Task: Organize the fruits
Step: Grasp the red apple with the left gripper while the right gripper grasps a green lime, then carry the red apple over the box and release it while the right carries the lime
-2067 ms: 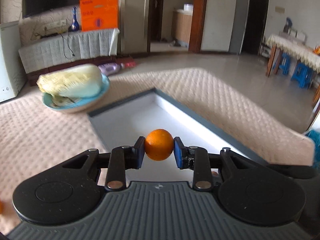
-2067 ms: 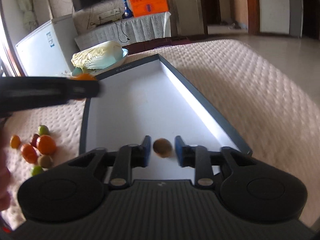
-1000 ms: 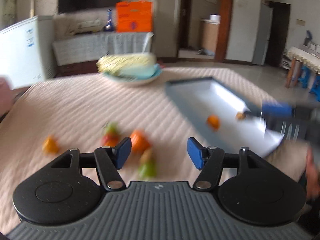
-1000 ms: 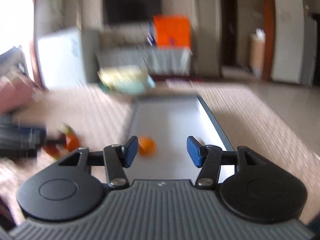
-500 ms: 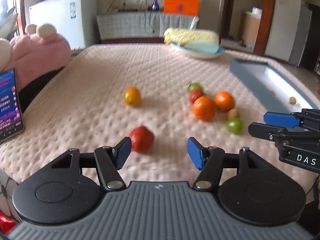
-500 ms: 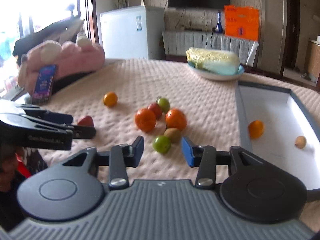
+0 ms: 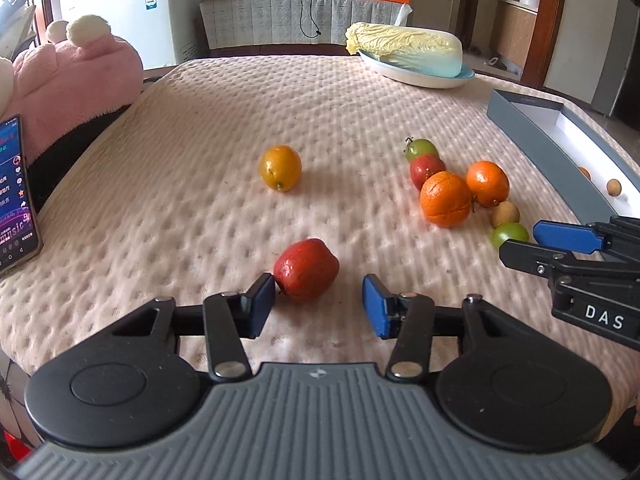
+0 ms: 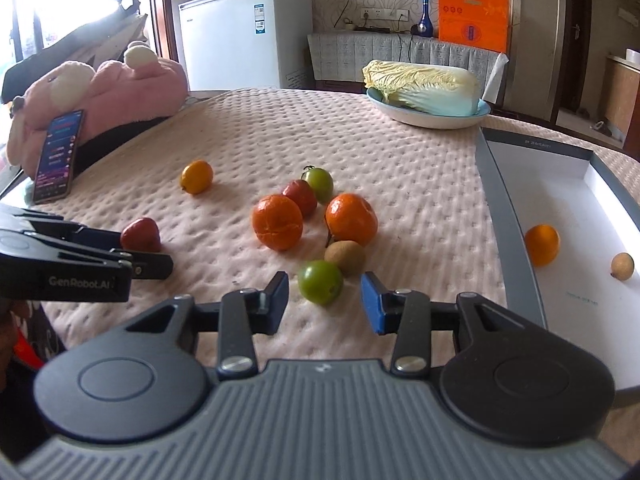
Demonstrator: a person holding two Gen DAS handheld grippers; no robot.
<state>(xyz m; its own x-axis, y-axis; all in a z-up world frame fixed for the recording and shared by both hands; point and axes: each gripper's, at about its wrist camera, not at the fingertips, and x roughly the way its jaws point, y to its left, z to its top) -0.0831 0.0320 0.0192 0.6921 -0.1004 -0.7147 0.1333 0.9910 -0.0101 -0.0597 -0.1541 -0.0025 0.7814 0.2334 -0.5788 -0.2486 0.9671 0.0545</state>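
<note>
Quilted beige bedcover (image 7: 192, 128), dimpled and soft, carries the loose fruit; a grey-walled tray (image 8: 496, 216) with white floor lies at its right edge.

Red apple-like fruit (image 7: 306, 269): glossy, lumpy, low on the cover. Left gripper (image 7: 319, 305) frames it, jaws apart; left pad touching or nearly touching the skin, right pad clear of it. Jaws have just been closing, fruit between them, not yet pinched.

Small green fruit (image 8: 321, 282): smooth, round, beside a fuzzy brown kiwi-like one (image 8: 345, 257). Right gripper (image 8: 324, 305) has narrowed around it, pads still short of both sides.

Change: two seconds back each gripper carried a fruit over the tray; now an orange (image 8: 542, 245) and a small tan fruit (image 8: 622, 266) sit inside it, and both tools have swung back to the pile. Two delivered, judged early in the job.

Remaining cluster: two dimpled oranges (image 8: 277, 222), a reddish fruit (image 8: 300, 197), a stemmed green one (image 8: 319, 184); a yellow-orange fruit (image 7: 280, 168) sits alone.

Beyond: cabbage on a pale plate (image 7: 424, 76), pink plush toy (image 7: 76, 80), lit phone (image 7: 14, 192).
</note>
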